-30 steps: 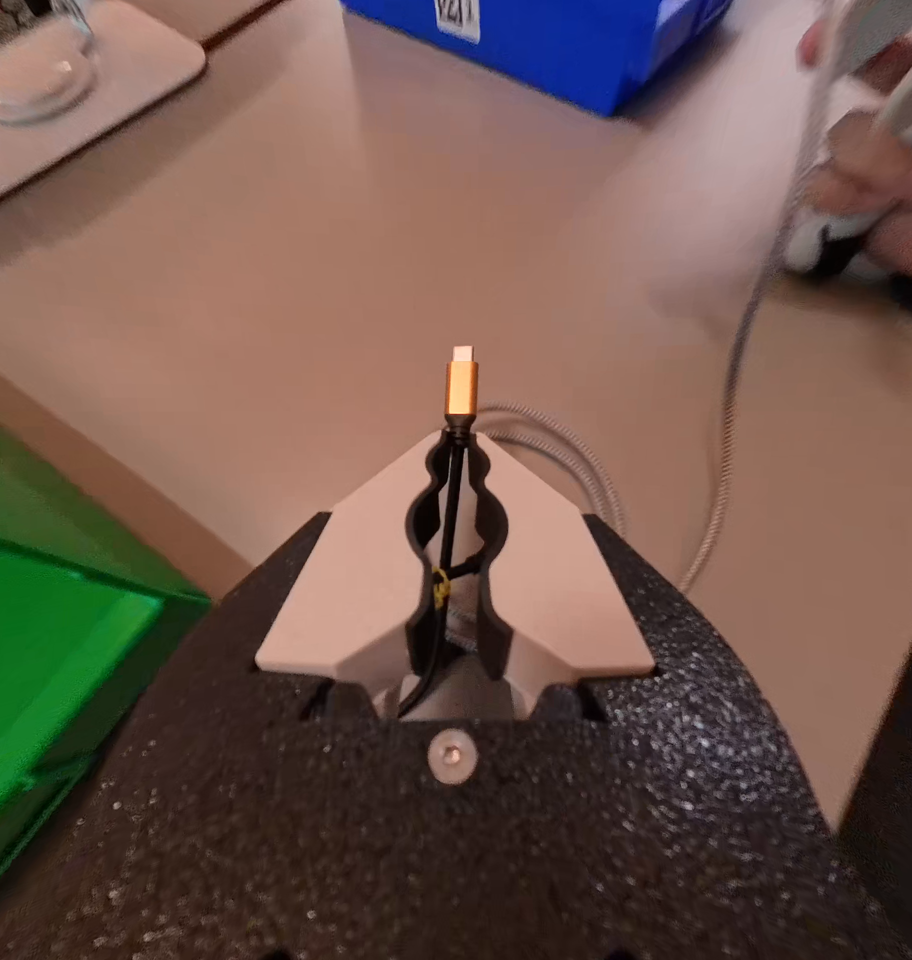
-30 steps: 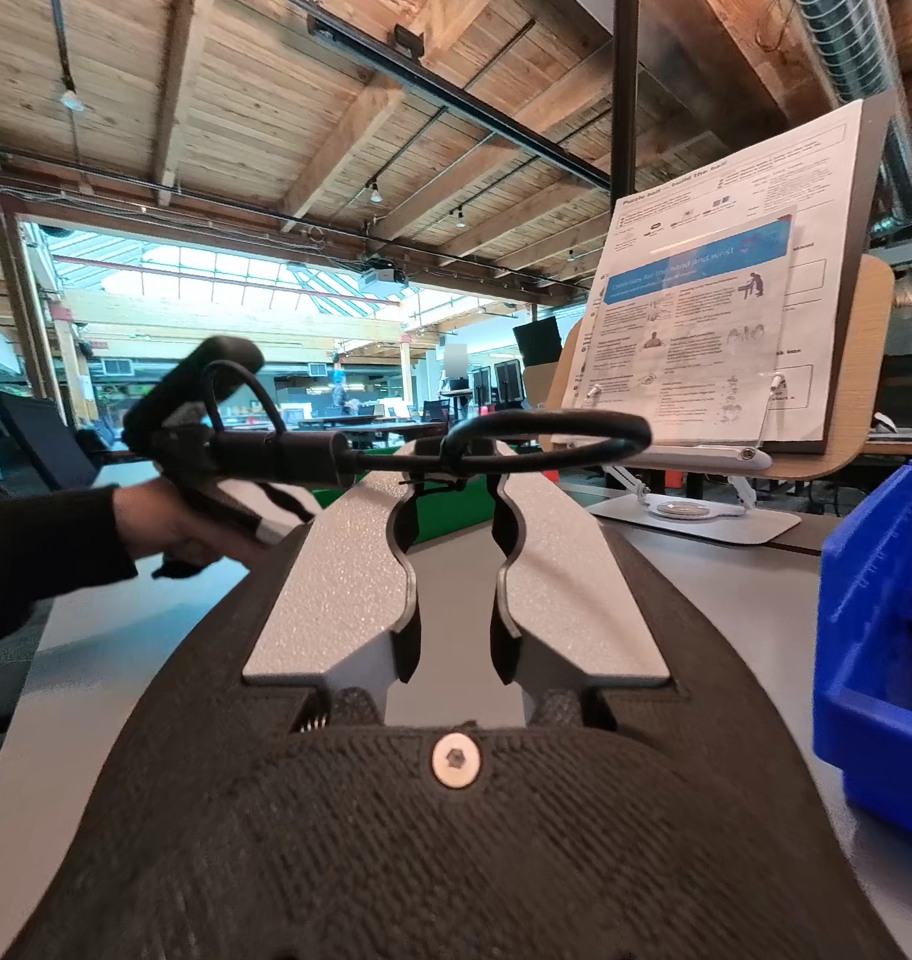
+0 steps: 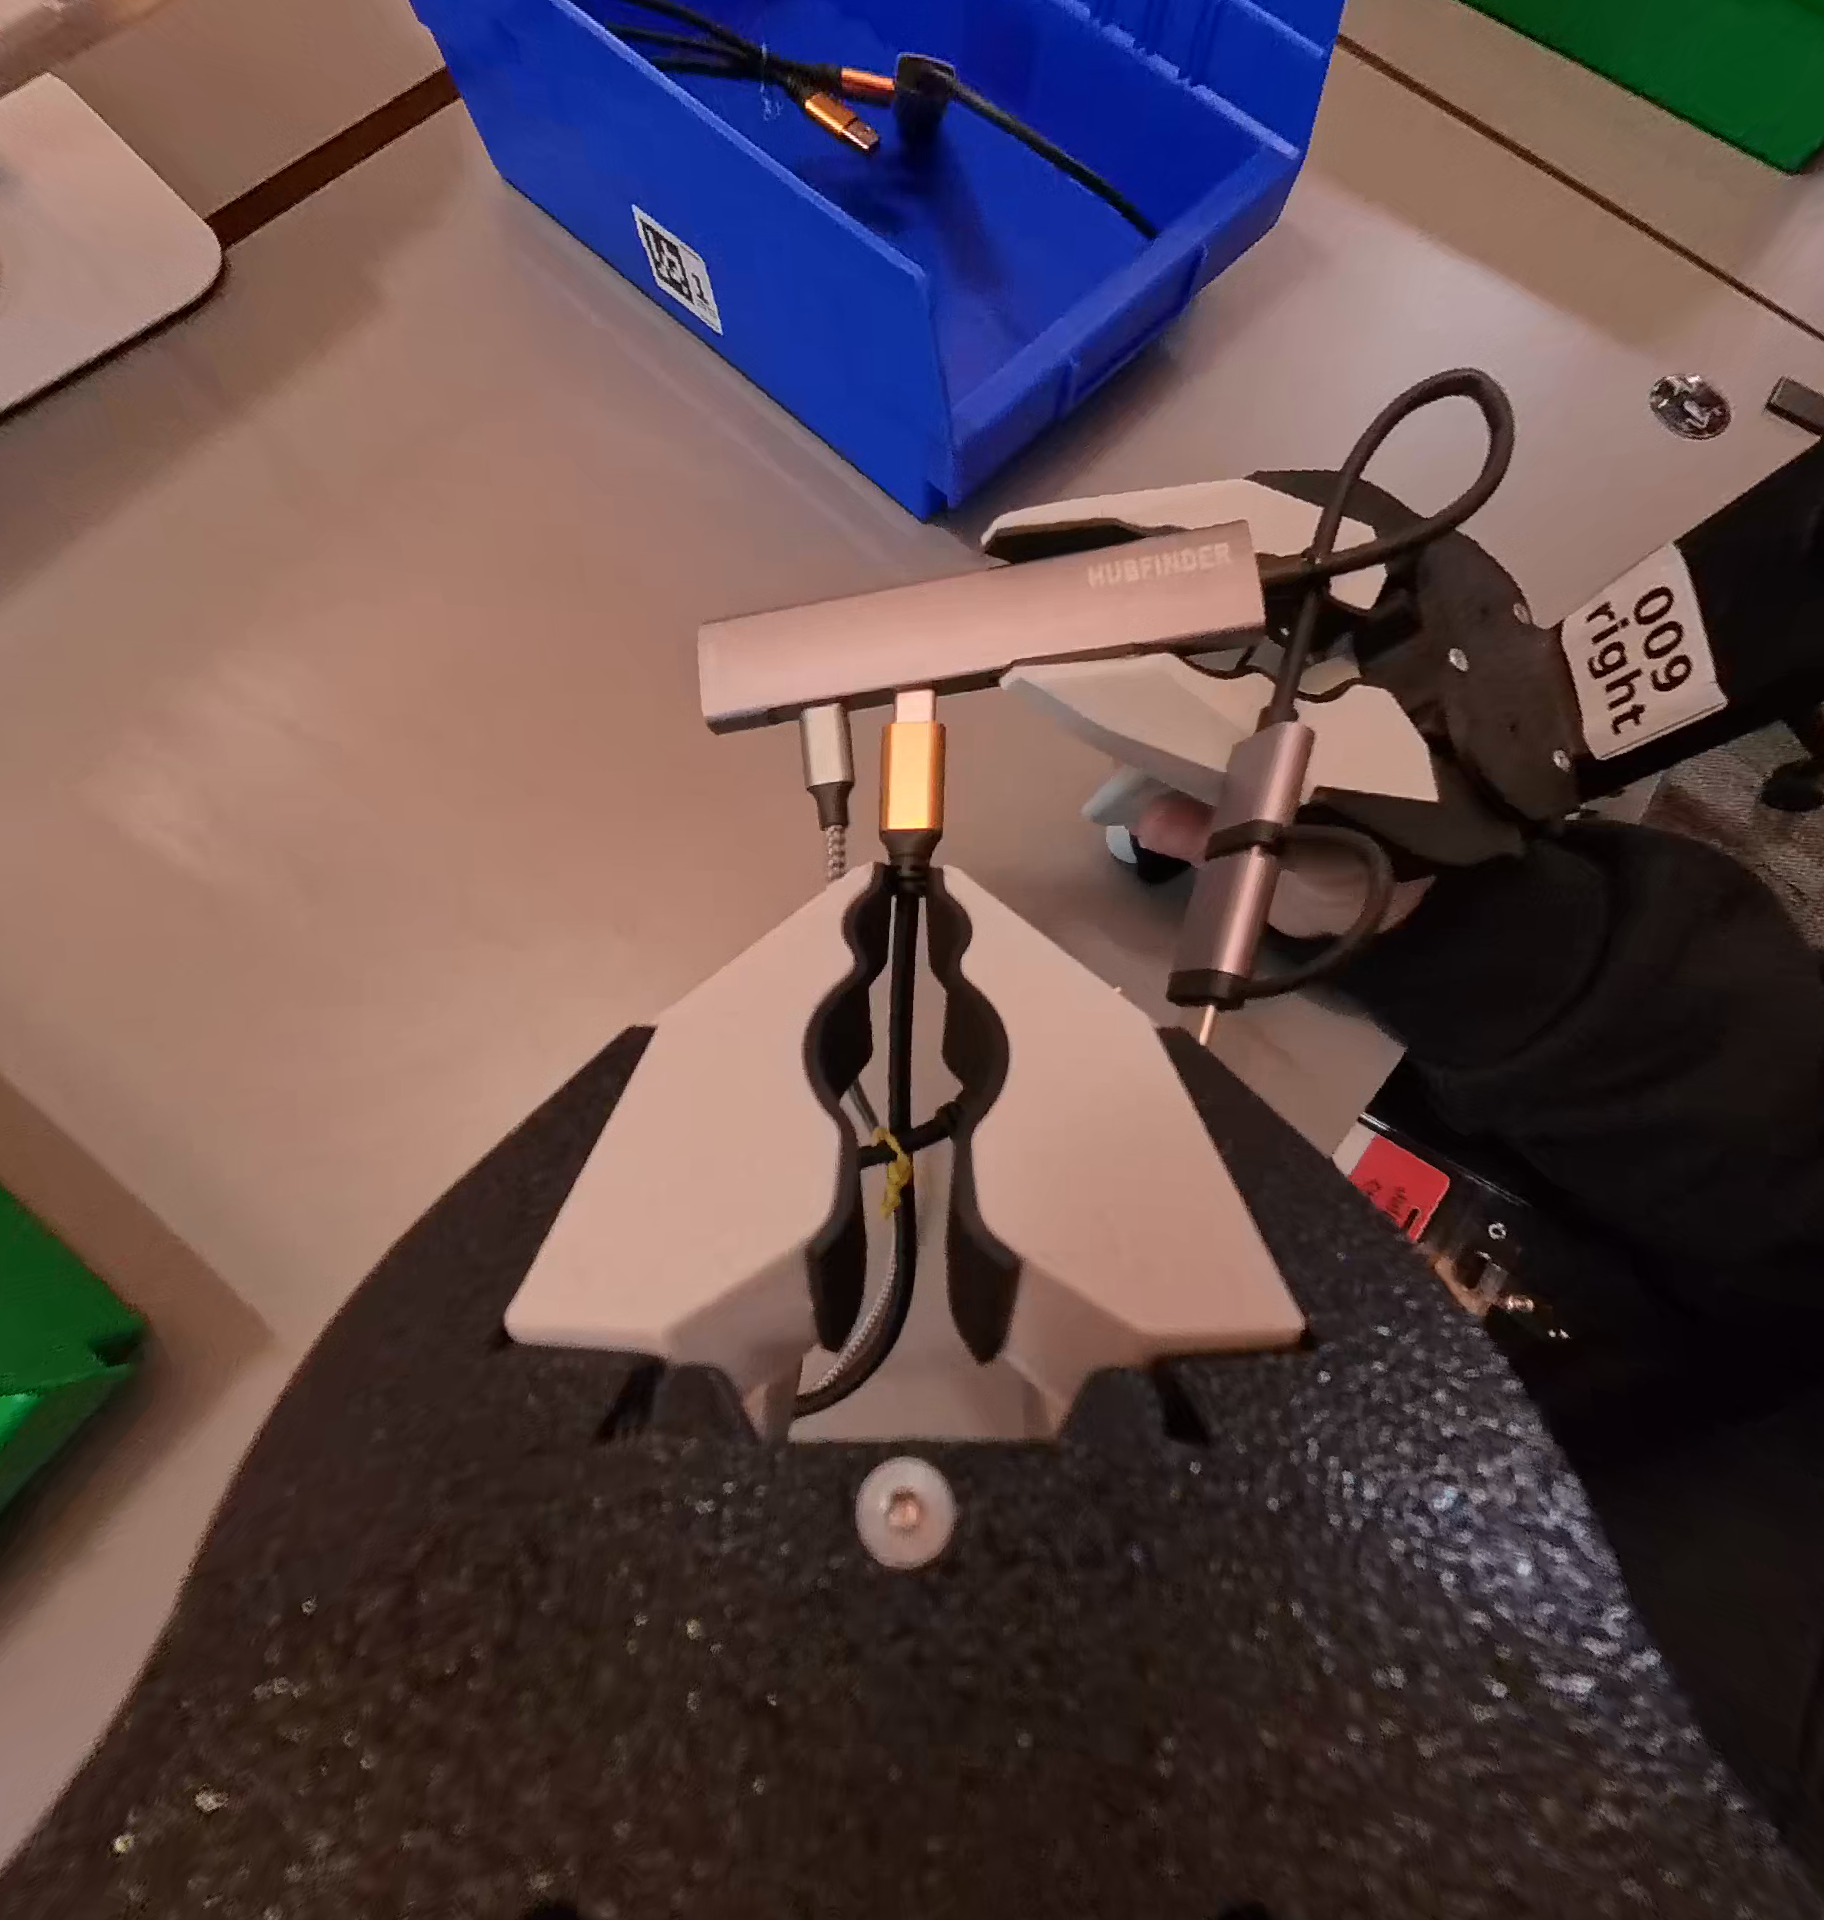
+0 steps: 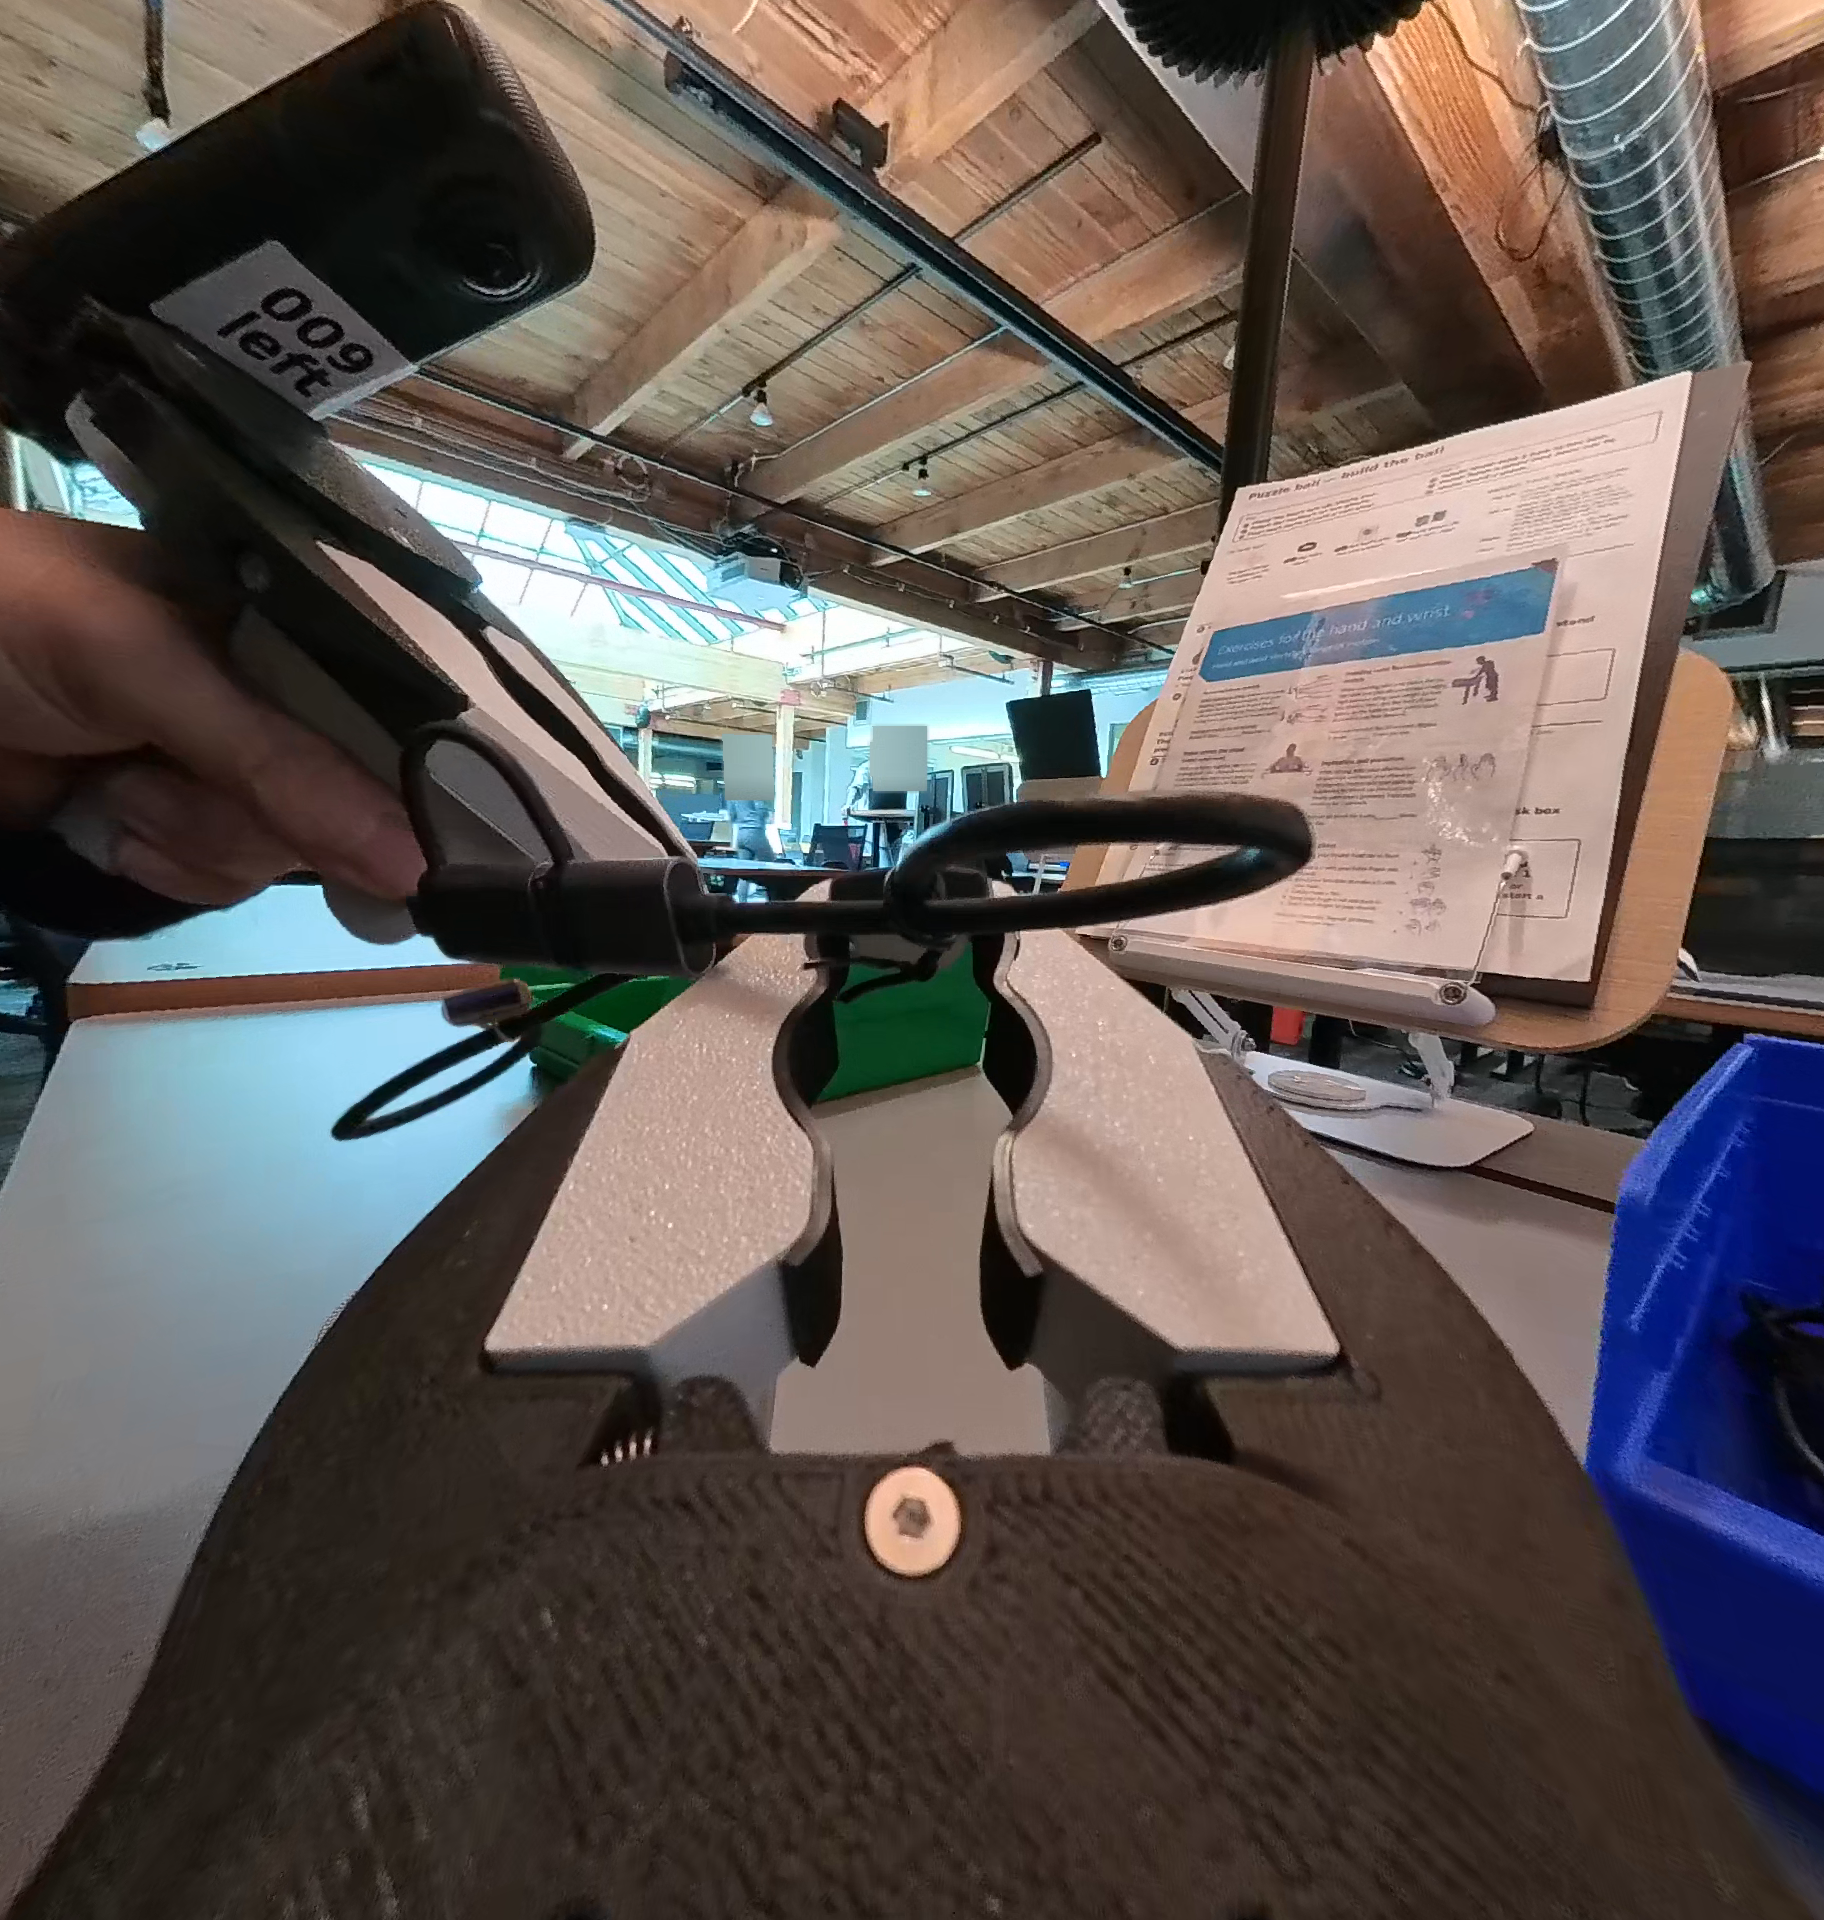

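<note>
My left claw (image 3: 913,883) is pinched tight on a black cable — its orange plug (image 3: 912,764) meets the grey hub (image 3: 981,634), which my right claw (image 3: 1126,613) clamps above the surface's (image 3: 420,623) right edge.

Even, soft indoor light; table (image 3: 388,644) shows faint shadows w/ mild sheen. Right wrist view: skylights (image 4: 617,582) blown out, bkgd backlit. Strong wide-angle bending at edges; near gripper bodies slightly blurred.

Orange plug (image 3: 912,777), blue bin (image 3: 866,291)
</note>
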### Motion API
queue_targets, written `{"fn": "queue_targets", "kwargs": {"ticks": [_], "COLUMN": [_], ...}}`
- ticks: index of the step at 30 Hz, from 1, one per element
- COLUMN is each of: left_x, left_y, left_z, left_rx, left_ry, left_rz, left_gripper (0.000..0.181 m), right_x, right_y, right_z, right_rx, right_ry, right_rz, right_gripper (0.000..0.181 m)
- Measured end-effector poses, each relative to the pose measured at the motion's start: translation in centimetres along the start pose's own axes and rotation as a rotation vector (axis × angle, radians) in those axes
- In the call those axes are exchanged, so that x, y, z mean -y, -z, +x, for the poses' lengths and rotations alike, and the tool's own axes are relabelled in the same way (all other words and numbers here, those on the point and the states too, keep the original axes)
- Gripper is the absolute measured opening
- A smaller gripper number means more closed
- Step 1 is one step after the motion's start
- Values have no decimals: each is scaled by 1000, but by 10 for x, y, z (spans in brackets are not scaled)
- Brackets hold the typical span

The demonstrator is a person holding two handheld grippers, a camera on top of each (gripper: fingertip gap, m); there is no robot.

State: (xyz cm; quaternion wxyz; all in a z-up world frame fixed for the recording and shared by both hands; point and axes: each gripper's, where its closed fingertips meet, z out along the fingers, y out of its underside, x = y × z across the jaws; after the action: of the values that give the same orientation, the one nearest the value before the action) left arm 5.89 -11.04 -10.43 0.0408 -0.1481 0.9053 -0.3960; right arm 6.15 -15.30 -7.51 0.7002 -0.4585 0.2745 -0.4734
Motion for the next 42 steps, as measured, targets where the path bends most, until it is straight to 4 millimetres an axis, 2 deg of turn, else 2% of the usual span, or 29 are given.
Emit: {"fn": "queue_targets", "kwargs": {"ticks": [10,15,19,22,26,33,42], "left_x": [-1,6,29,30,36,38,34], "left_y": [-3,-5,-5,-13,-11,-8,-13], "left_z": [-4,-7,0,1,2,0,-7], "left_rx": [48,95,68,112,181,239,184], "left_ry": [2,-1,-4,-39,-61,-83,-111], "left_rz": [-4,69,319,441,575,627,512], "left_gripper": [4,4,5,5,6,5,5], "right_x": [-5,-9,0,1,1,-5,-12], "right_y": [-3,-3,2,4,5,3,0], "right_z": [-3,3,17,22,23,21,20], "right_rx": [-17,-44,-99,-121,-114,-101,-107], "right_ry": [44,-50,-108,-128,-176,-205,-205], "right_rz": [-32,-45,16,23,39,4,-64], "right_gripper": [22,23,22,22,22,23,23]}}
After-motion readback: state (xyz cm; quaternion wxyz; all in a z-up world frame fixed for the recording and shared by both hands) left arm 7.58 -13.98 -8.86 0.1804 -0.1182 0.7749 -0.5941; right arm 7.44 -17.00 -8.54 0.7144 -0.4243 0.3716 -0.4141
